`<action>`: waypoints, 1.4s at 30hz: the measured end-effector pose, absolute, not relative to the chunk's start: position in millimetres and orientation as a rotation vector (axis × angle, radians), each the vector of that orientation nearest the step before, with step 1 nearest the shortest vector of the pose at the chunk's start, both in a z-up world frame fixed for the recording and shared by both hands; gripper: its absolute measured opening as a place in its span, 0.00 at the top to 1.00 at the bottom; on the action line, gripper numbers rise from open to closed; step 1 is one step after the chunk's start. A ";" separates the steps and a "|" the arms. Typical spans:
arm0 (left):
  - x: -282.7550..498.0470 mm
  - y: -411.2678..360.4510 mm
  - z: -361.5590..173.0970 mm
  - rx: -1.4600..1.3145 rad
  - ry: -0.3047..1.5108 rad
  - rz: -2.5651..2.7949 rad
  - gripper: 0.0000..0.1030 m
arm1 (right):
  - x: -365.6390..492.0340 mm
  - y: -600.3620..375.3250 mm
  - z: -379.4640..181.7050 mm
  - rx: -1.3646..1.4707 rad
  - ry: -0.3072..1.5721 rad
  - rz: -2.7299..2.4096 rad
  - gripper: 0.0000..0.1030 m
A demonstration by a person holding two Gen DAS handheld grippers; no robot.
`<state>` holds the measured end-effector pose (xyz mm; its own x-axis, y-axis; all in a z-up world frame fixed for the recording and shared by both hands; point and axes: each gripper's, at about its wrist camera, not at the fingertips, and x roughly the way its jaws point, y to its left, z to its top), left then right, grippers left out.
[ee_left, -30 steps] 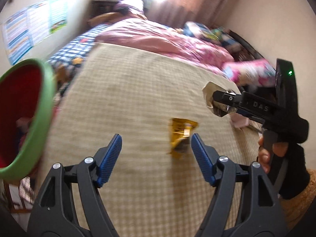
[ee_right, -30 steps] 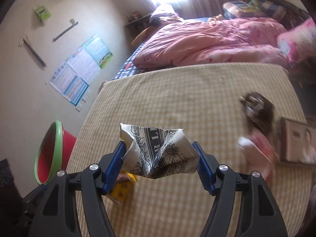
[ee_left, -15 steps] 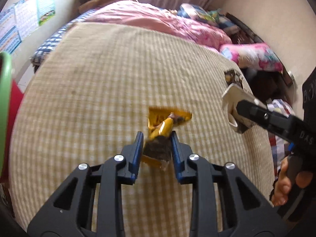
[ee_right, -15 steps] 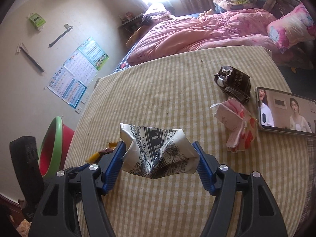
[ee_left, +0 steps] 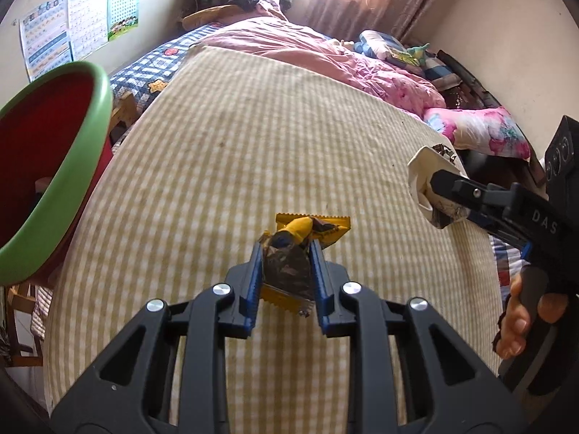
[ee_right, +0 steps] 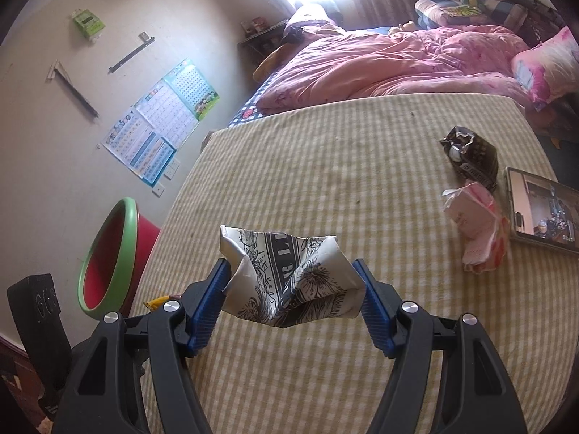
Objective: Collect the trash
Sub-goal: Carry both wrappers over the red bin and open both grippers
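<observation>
Left gripper, jaws just closed, now pinching the yellow snack wrapper, right gripper still clamping the crumpled printed carton, checked tablecloth beside the red bin, in a bedroom

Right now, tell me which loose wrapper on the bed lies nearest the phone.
The pink-and-white wrapper, lying right beside the phone. The dark wrapper sits further up the bed, and the other two are held in grippers.
</observation>
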<state>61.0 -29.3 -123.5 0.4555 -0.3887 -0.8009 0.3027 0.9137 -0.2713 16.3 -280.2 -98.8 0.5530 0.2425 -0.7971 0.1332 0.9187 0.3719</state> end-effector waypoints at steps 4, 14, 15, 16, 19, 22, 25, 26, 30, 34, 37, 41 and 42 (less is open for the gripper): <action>54.7 -19.6 -120.6 -0.111 0.999 -0.420 0.77 | 17.0 -271.9 -99.1 0.406 0.999 0.078 0.36; 52.3 -6.8 -110.8 -0.128 0.968 -0.404 0.77 | 17.9 -250.8 -91.3 0.381 0.992 0.113 0.36; 52.5 -5.5 -109.3 -0.129 0.964 -0.403 0.77 | 18.1 -249.1 -90.8 0.379 0.992 0.115 0.36; 52.5 -4.1 -108.2 -0.131 0.960 -0.401 0.77 | 18.5 -247.2 -90.4 0.376 0.992 0.116 0.36; 52.7 -0.2 -106.1 -0.137 0.955 -0.394 0.77 | 19.5 -240.9 -89.4 0.370 0.990 0.122 0.36; 52.3 4.5 -104.9 -0.150 0.951 -0.388 0.77 | 20.1 -235.2 -88.0 0.364 0.992 0.131 0.36; 52.0 8.8 -102.3 -0.154 0.942 -0.387 0.77 | 21.9 -228.3 -86.0 0.356 0.991 0.141 0.36; 51.9 9.9 -101.8 -0.154 0.941 -0.387 0.77 | 22.2 -227.2 -85.4 0.354 0.990 0.143 0.36; 51.0 14.3 -102.2 -0.152 0.937 -0.380 0.77 | 23.9 -219.5 -83.2 0.343 0.984 0.151 0.36; 51.2 21.0 -101.1 -0.155 0.934 -0.378 0.77 | 25.9 -213.7 -81.9 0.340 0.981 0.153 0.36; 51.6 27.8 -95.8 -0.159 0.915 -0.376 0.77 | 26.9 -208.4 -79.8 0.339 0.974 0.154 0.36; 51.8 40.8 -87.2 -0.158 0.883 -0.361 0.77 | 29.3 -199.1 -78.7 0.334 0.972 0.161 0.36; 52.5 45.9 -84.9 -0.158 0.874 -0.353 0.77 | 29.7 -195.7 -79.0 0.333 0.972 0.164 0.36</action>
<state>52.5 45.9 -84.9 0.5887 -0.3657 -0.7209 0.2378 0.9307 -0.2779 29.7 -195.7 -79.0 0.5561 0.2838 -0.7812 0.0119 0.9371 0.3489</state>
